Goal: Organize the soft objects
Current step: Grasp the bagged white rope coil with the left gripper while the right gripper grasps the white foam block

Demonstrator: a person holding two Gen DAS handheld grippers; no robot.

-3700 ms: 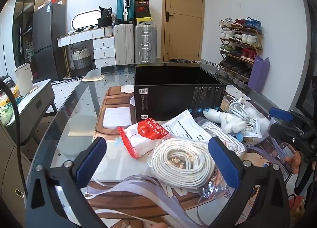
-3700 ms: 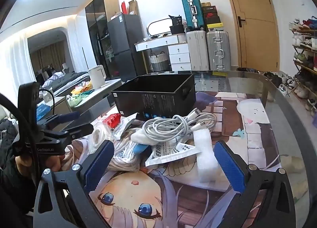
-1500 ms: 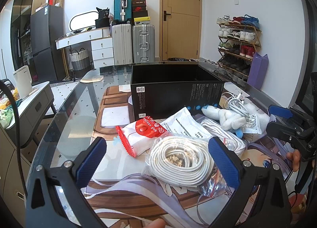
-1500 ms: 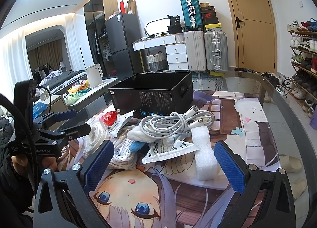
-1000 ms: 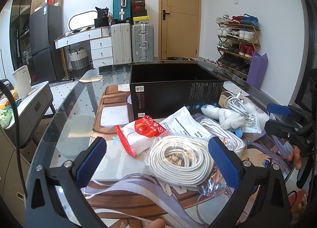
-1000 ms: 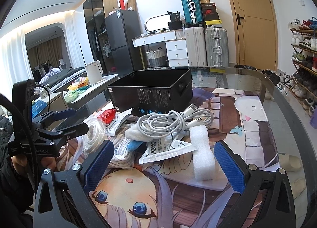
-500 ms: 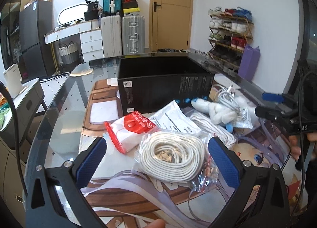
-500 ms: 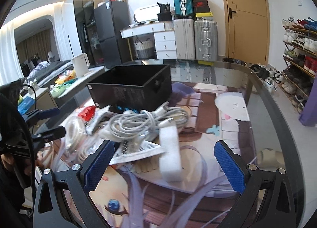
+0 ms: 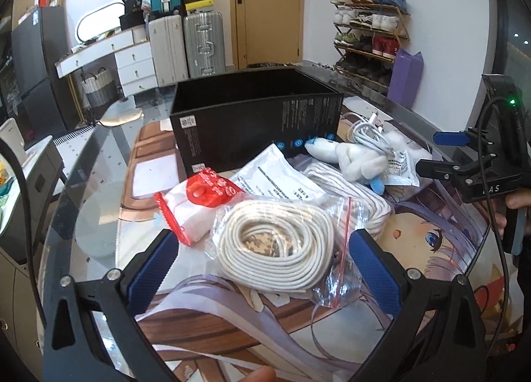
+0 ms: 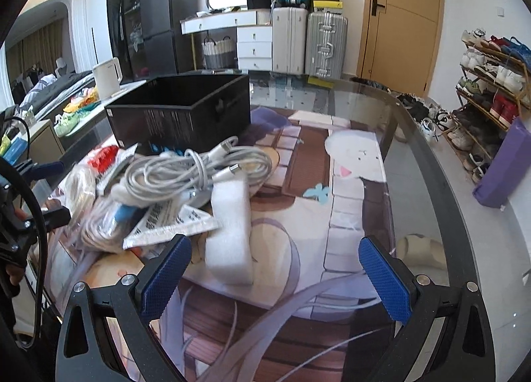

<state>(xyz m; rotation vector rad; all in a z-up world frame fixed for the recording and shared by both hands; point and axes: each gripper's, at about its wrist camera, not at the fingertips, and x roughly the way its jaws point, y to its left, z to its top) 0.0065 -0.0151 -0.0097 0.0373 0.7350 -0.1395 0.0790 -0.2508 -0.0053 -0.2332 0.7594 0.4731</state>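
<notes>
A heap of soft items lies in front of an open black box [image 9: 255,123] on the glass table. My left gripper [image 9: 265,265] is open, its fingers either side of a bagged white rope coil [image 9: 275,242]. Behind it lie a red-and-white wipes pack [image 9: 199,202], a white paper packet [image 9: 278,179] and a white plush toy [image 9: 355,159] with a grey cable bundle [image 9: 368,133]. My right gripper [image 10: 272,272] is open and empty, just short of a white foam block [image 10: 229,232]. The cable bundle [image 10: 195,172] and box [image 10: 182,116] lie beyond it.
An anime-print mat [image 10: 332,202] covers the table middle. The curved glass table edge [image 10: 441,182] runs along the right. Suitcases [image 10: 308,40], a white dresser and a shoe rack [image 9: 368,40] stand by the far walls. A white kettle [image 10: 108,78] sits on a side cabinet.
Both grippers have moved forward and lower toward the heap. The left one now straddles the rope coil; the right one has swung right, with the foam block closer in front.
</notes>
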